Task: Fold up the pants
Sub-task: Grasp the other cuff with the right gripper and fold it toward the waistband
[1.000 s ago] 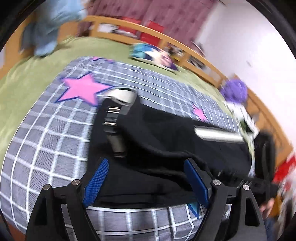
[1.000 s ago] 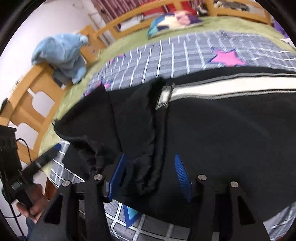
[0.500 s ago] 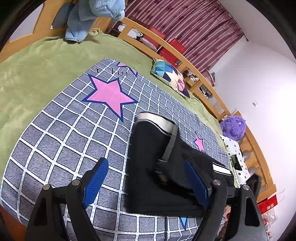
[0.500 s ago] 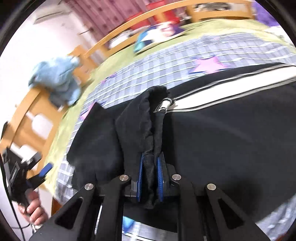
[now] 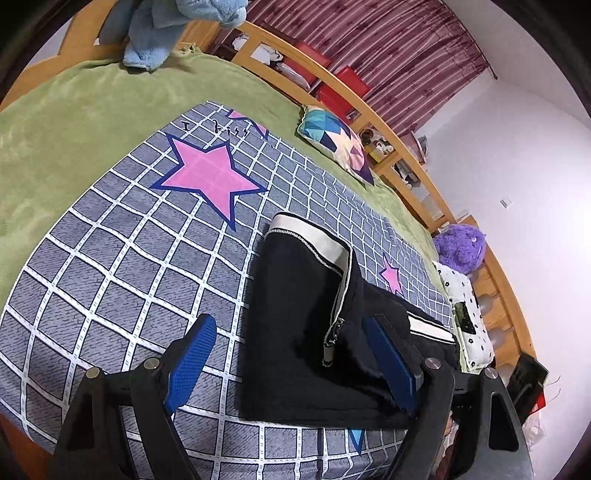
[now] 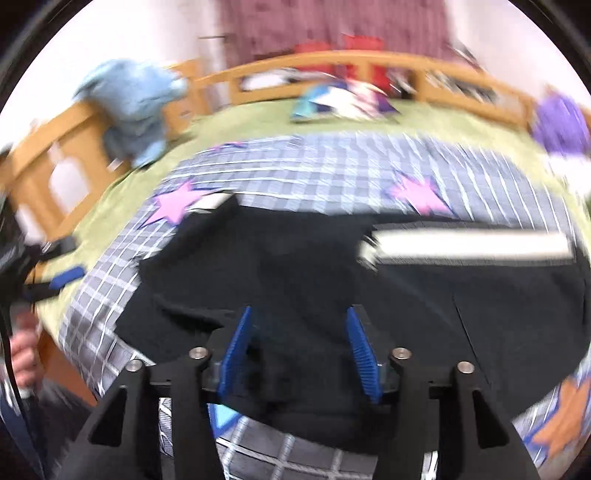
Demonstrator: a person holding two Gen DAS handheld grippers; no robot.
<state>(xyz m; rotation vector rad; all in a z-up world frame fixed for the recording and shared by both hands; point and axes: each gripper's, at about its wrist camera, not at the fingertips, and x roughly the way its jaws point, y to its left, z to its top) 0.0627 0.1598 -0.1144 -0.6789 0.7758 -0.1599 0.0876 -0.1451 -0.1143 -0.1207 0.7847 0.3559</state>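
Black pants [image 5: 295, 332] with a white side stripe lie folded on a grey checked blanket [image 5: 122, 266] with pink stars. My left gripper [image 5: 291, 358] is open and empty, hovering above the near left edge of the pants. In the blurred right wrist view the pants [image 6: 332, 280] spread wide across the blanket [image 6: 332, 173]. My right gripper [image 6: 301, 350] is open with black cloth lying between and below its blue fingers, not pinched.
The bed has a green cover [image 5: 74, 122] and a wooden rail [image 5: 332, 81]. A blue plush [image 5: 166, 29] sits at the far left, a patterned cushion [image 5: 332, 140] at the back, a purple plush [image 5: 461, 247] at the right.
My right gripper was shut on a fold of the pants half a second ago and has opened and let it go. My left gripper stayed open and drew back from the pants.
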